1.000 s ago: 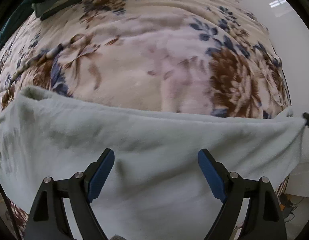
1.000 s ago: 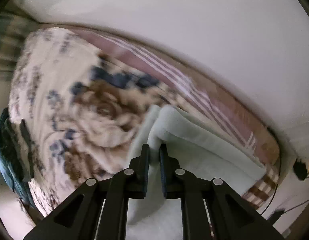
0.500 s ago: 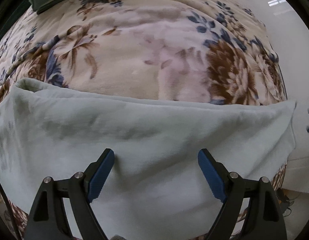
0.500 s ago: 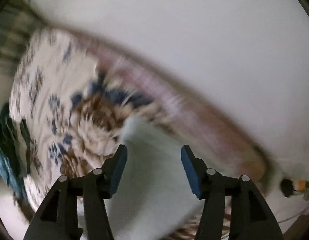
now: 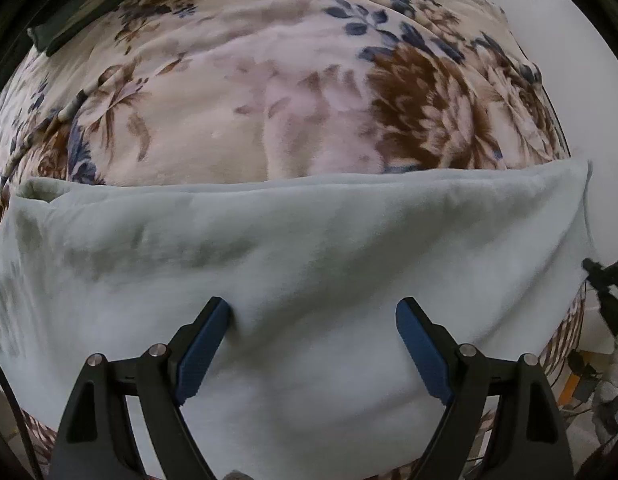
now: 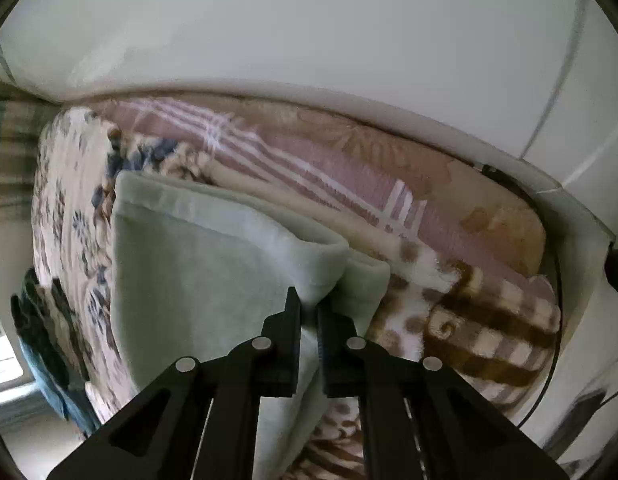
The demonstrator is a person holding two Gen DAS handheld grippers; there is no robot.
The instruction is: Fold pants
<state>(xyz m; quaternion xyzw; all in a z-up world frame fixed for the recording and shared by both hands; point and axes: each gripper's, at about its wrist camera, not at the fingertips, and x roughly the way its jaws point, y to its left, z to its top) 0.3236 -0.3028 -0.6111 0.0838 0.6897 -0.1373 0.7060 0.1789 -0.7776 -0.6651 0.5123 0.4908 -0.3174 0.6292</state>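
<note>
Pale green fleece pants (image 5: 309, 240) lie folded across the near edge of a floral bed blanket (image 5: 269, 80). My left gripper (image 5: 313, 312) points straight down over them and stands open, with its blue pads (image 5: 205, 344) wide apart on the cloth. In the right wrist view the pants (image 6: 197, 272) end in a thick folded corner. My right gripper (image 6: 308, 308) is closing on that corner, and its black fingers (image 6: 289, 336) pinch the fabric between them.
A dark green cloth (image 5: 89, 4) lies at the far left of the bed. A pink striped blanket (image 6: 329, 168) and a brown checked one (image 6: 489, 332) hang off the bed's side. White wall (image 6: 309, 20) and a black cable (image 6: 549, 240) lie beyond.
My right gripper let go of one pants corner, opened, moved over and closed on another folded corner. The pants' right end now lies flat. My left gripper shifted slightly.
</note>
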